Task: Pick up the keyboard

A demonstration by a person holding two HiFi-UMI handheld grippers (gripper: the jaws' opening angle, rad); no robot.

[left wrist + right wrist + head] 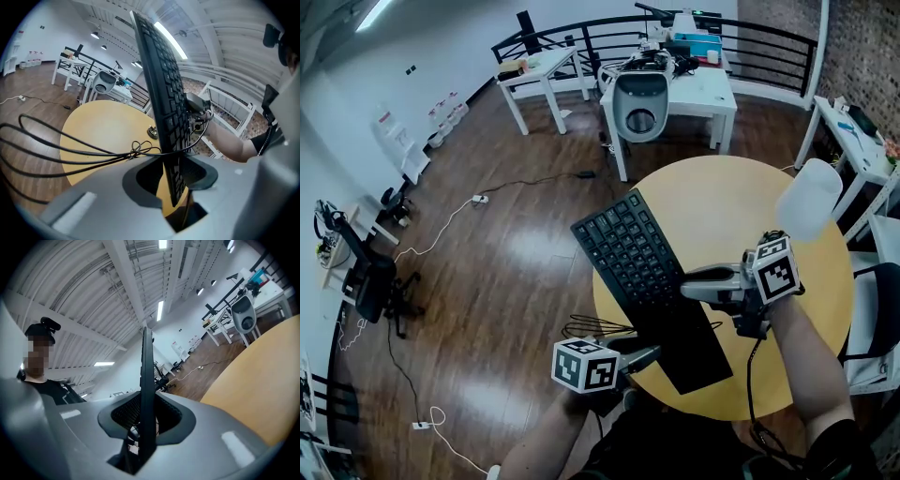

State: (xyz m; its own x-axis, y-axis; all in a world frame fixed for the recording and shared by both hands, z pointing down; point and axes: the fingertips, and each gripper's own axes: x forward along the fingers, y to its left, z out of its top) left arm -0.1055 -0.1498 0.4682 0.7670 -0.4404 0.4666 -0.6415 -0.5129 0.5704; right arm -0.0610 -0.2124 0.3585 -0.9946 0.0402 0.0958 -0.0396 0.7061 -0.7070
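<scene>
The black keyboard (642, 272) hangs tilted above the round yellow table (769, 206), its far end out over the floor. The left tool (649, 355) and right tool (686, 284) each clamp an opposite long edge, sharing the weight so it cannot swing. Its cable (591, 328) dangles below.

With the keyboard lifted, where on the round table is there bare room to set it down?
The table is bare across its far half, from the keyboard to the far rim, and rightward up to the white object. The near edge is crowded: the left gripper and right gripper clamp the keyboard there, and its cable loops past the left rim.
</scene>
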